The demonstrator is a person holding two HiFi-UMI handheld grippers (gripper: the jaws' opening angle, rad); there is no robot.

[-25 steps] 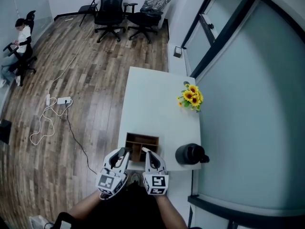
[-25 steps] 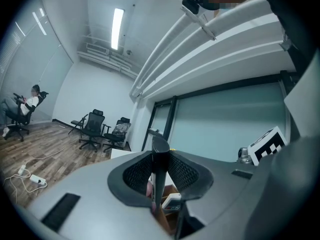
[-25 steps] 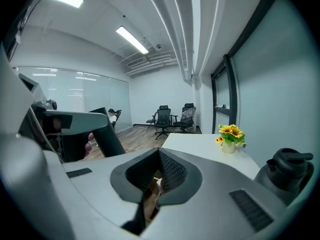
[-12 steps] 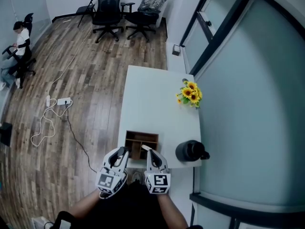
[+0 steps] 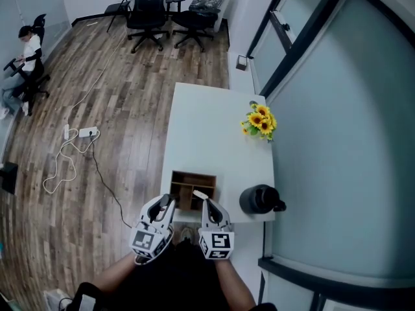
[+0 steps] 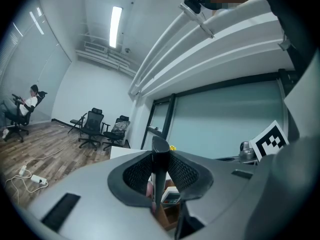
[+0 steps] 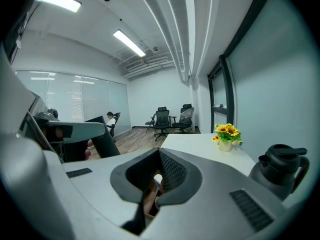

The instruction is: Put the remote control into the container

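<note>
Bare tabletop (image 5: 207, 135) beyond container (image 5: 193, 175); jug (image 5: 258, 199) close rt, sunflowers (image 5: 259, 122) far rt.

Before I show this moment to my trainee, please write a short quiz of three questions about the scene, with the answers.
1. True or false: the right claw is shut and empty.
2. What does the left claw grip? A) a spoon B) a dark remote control C) a cup
3. Short answer: does the remote control lie in the wooden container yet?
Key: 1 true; 2 B; 3 no, the left claw holds it.
</note>
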